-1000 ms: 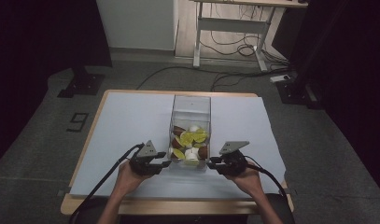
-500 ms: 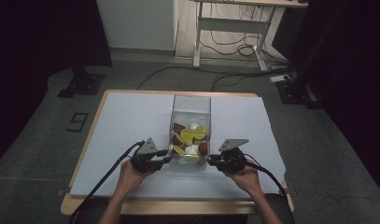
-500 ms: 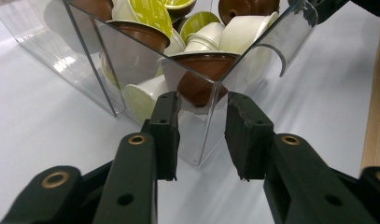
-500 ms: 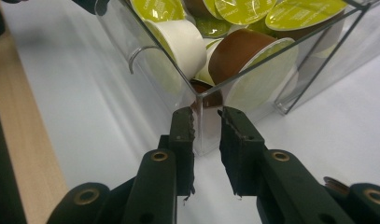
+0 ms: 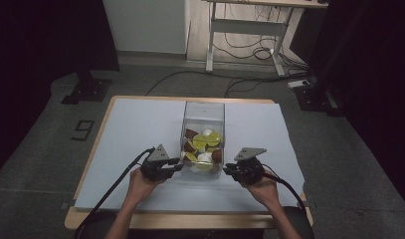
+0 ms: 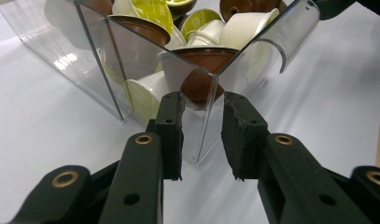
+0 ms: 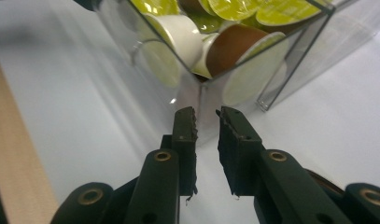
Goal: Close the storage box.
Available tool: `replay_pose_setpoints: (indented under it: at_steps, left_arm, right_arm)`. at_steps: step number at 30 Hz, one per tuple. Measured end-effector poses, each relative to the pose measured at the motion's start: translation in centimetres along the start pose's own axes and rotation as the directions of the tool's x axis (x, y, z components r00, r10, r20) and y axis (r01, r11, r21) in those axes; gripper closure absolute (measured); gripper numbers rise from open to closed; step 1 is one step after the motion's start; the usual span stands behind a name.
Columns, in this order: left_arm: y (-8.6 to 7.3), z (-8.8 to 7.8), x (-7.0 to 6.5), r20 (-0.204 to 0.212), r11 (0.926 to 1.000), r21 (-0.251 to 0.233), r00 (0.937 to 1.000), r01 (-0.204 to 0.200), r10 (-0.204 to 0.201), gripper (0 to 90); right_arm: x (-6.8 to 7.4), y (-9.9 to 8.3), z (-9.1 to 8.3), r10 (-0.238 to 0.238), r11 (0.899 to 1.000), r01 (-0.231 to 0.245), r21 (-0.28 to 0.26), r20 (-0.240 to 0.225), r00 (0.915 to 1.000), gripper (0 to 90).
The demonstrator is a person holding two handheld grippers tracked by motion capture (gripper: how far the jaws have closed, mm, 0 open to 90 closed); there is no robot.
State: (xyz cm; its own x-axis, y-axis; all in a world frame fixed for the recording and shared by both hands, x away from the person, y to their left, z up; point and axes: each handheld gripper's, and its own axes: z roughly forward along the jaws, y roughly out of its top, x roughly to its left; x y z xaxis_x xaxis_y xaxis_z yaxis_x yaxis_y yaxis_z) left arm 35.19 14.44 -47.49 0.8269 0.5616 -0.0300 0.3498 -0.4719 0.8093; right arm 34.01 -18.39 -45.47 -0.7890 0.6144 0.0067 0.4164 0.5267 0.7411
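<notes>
A clear plastic box (image 5: 203, 110) stands mid-table, holding several coffee capsules (image 5: 205, 145) in brown, white and lime green. My left gripper (image 5: 178, 165) sits at the box's near left corner. In the left gripper view, that gripper (image 6: 204, 100) is open and the box's (image 6: 108, 70) vertical corner edge stands in the gap, touching neither jaw. My right gripper (image 5: 226, 171) is at the near right corner. In the right gripper view, that gripper (image 7: 206, 112) has a narrow gap, with the box's (image 7: 290, 51) corner edge just at its tips. Neither holds anything.
A white sheet (image 5: 130, 134) covers the wooden table (image 5: 190, 223), with bare sheet on both sides of the box. The table's near edge lies close behind both hands. Cables trail from each gripper toward me. A desk frame (image 5: 240, 30) stands on the floor beyond.
My left gripper has crept forward and right, closing on the box's near left corner. The right gripper has barely moved.
</notes>
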Motion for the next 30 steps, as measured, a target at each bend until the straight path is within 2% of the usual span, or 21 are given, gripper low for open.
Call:
replay_pose_setpoints:
  at_steps: [3, 10, 18, 23, 30]
  left_arm:
    - [0.1, 0.1, 0.1, -0.004, 1.0000, -0.003, 1.0000, 0.001, -0.001, 68.8]
    - [0.2, 0.4, 0.3, -0.013, 0.9999, -0.011, 0.9999, 0.003, -0.003, 68.2]
    - [0.2, 0.9, 0.5, -0.044, 0.9996, -0.025, 0.9989, 0.013, -0.014, 67.8]
    - [0.2, 0.9, 0.4, -0.051, 0.9996, -0.025, 0.9986, 0.011, -0.013, 67.5]
    - [0.1, 0.9, 0.3, -0.056, 0.9997, -0.022, 0.9984, 0.006, -0.007, 67.2]
  right_arm:
    - [0.2, 0.1, -0.1, -0.003, 1.000, 0.002, -0.007, -0.031, 0.9995, 76.5]
    - [0.4, 0.7, 0.3, 0.001, 1.000, -0.003, -0.023, -0.068, 0.9977, 78.4]
    - [0.7, 1.8, 1.3, -0.009, 0.999, 0.006, -0.031, -0.082, 0.9966, 80.7]
    - [0.9, 2.4, 2.1, -0.023, 0.999, 0.020, -0.027, -0.080, 0.9965, 80.9]
    - [1.1, 3.0, 2.5, -0.030, 0.999, 0.026, -0.039, -0.100, 0.9945, 83.2]
